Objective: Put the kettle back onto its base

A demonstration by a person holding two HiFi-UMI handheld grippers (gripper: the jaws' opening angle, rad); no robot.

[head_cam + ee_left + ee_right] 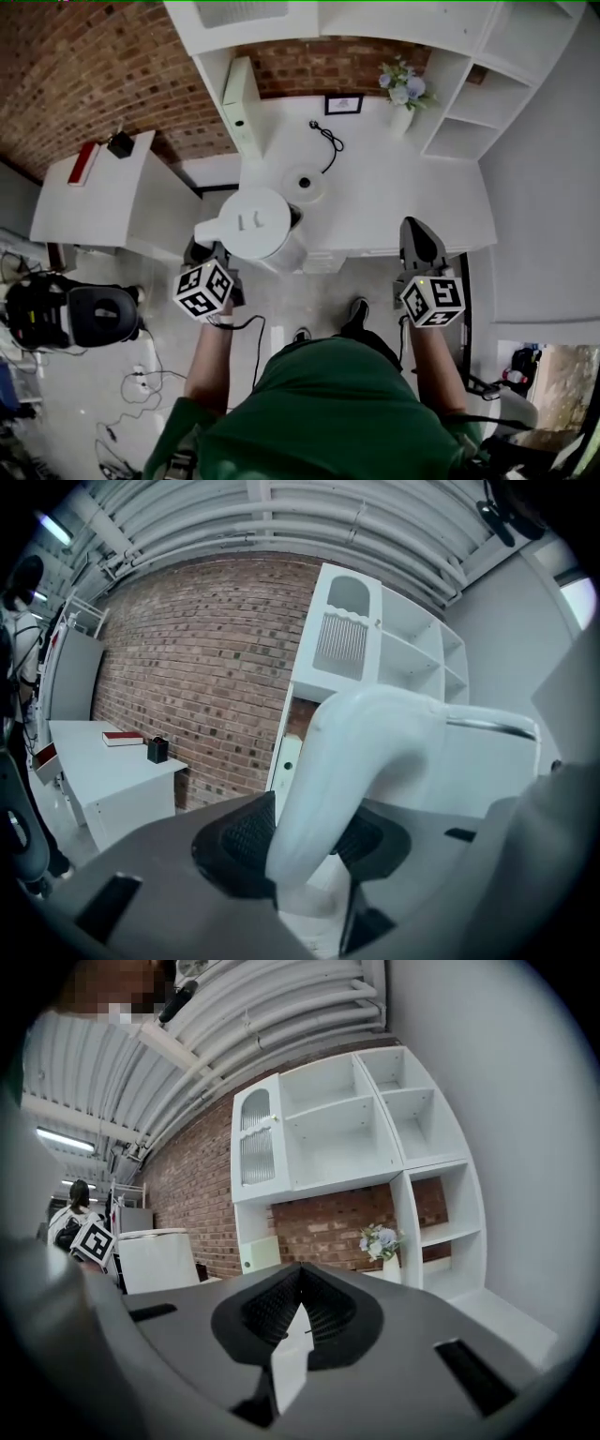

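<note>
White counter (394, 187) ahead: left hand-held gripper (302, 846) clamps the kettle (255, 222) by its handle, right hand-held gripper (300, 1309) closed, empty.

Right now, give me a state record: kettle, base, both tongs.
kettle: white kettle, off its base, held at the desk's front left corner
base: round, white base, nothing on it, on the desk beyond the kettle
cord: black cord, on the desk behind the base
left tongs: left tongs shut on the kettle's handle
right tongs: right tongs shut, nothing between them, off to the kettle's right
task: kettle not yet on base
</note>
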